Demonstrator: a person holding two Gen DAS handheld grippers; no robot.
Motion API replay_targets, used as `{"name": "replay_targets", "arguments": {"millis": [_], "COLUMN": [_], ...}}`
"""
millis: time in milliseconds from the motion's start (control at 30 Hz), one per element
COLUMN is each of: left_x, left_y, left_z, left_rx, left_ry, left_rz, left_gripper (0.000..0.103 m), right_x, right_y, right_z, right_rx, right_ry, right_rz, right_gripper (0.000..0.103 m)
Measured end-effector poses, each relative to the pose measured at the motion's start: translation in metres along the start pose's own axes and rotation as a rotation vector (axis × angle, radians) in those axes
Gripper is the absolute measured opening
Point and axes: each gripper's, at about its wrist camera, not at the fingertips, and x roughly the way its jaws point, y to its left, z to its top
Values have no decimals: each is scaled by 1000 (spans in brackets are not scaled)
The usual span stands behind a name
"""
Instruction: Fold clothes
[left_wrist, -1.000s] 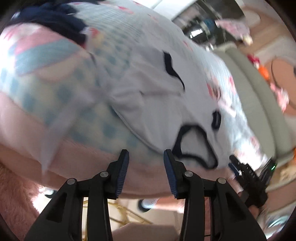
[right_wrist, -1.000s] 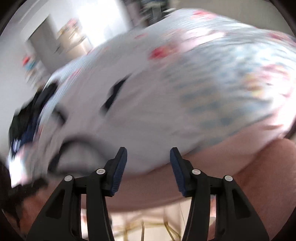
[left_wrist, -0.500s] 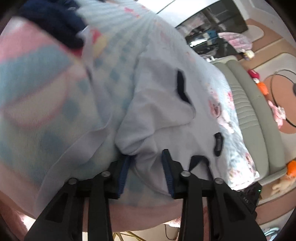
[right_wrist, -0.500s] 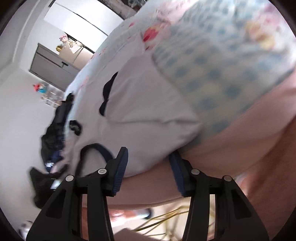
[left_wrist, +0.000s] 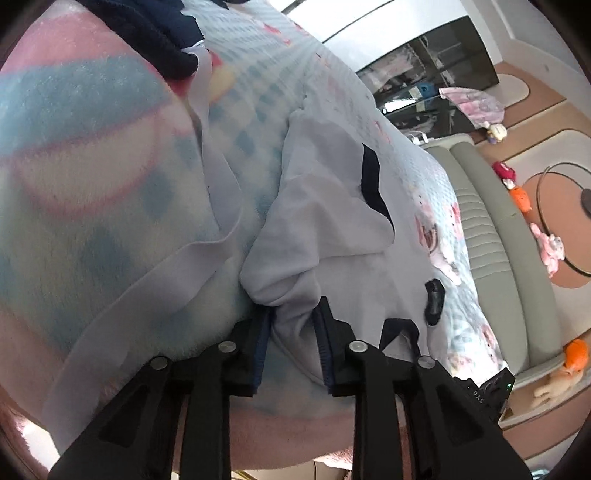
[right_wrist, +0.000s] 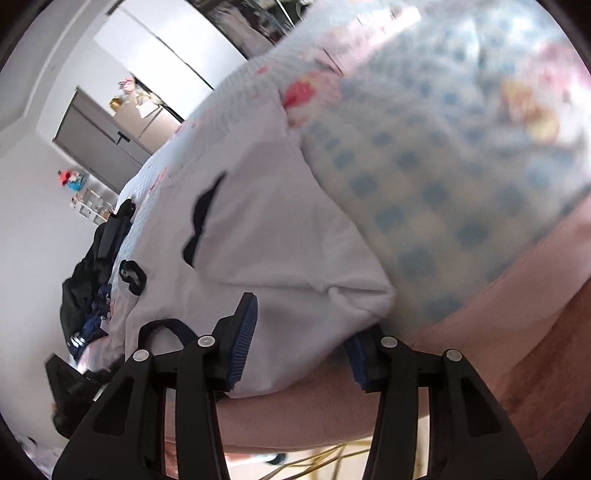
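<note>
A white garment with dark navy trim lies on a checked blue and pink blanket over a bed. My left gripper has its jaws narrowed around a bunched corner of the garment, cloth pinched between the pads. In the right wrist view the same white garment spreads ahead, and my right gripper straddles its near corner with the jaws wide apart; the right pad is partly hidden under the cloth. A navy strap loop lies beside the right gripper's left finger.
A pile of dark clothes lies at the far end of the bed, and it also shows in the left wrist view. A grey-green sofa stands beside the bed. Toys lie on the floor. Grey cabinet doors stand by the wall.
Both grippers have moved forward onto the garment's near edge. The left jaws have narrowed onto a bunched corner. The right jaws have stayed wide, with the cloth now between them.
</note>
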Motion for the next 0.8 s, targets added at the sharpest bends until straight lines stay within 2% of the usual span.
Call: {"name": "replay_targets", "arguments": {"millis": [33,67,100,133,200,267,300,333,367,400,433,467,500,533,633,700,767,800], "left_x": [1,3,6,8,7,7,7,6,2,-5,-11,-17,-20,-23,-29,-30,-22,-19], "left_y": [-3,-7,-11,-16,-24,-30,-30,-30,-27,-21,-13,-3,6,10,2,-1,1,3], "left_z": [1,2,2,1,-4,-14,-16,-17,-14,-10,-6,-3,-2,-1,-2,-1,4,6], "left_rx": [2,6,12,18,51,130,152,172,163,116,61,5,-32,-48,-14,-22,-53,-68], "left_ry": [4,11,17,23,20,18,24,31,36,22,0,-15,-19,-19,-38,-45,-33,-28], "left_rz": [-3,-1,15,32,89,152,161,168,159,149,162,178,171,165,167,109,55,29], "left_gripper": [41,50,57,60,61,61,61,61,58,43,26,24,18,17,15,17,30,38], "right_x": [3,5,7,9,11,10,10,11,11,11,10,9,7,5,2,1,0,1], "right_y": [1,3,6,10,17,17,16,15,15,13,9,5,1,-1,0,3,-1,-3], "right_z": [0,0,0,0,-2,-5,-6,-6,-6,-6,-6,-5,-4,-3,-3,-3,-1,0], "right_rx": [0,-4,-12,-29,-60,-76,-83,-91,-99,-107,-110,-103,-92,-88,-92,-86,-55,-38], "right_ry": [1,-1,-1,-3,-7,-6,-3,-1,2,4,4,3,1,-2,-13,-18,-13,-12], "right_rz": [0,3,7,9,0,-19,-31,-46,-62,-81,-97,-107,-115,-121,-131,-101,-25,4], "right_gripper": [50,58,62,69,73,73,72,65,52,46,37,29,27,25,24,30,46,49]}}
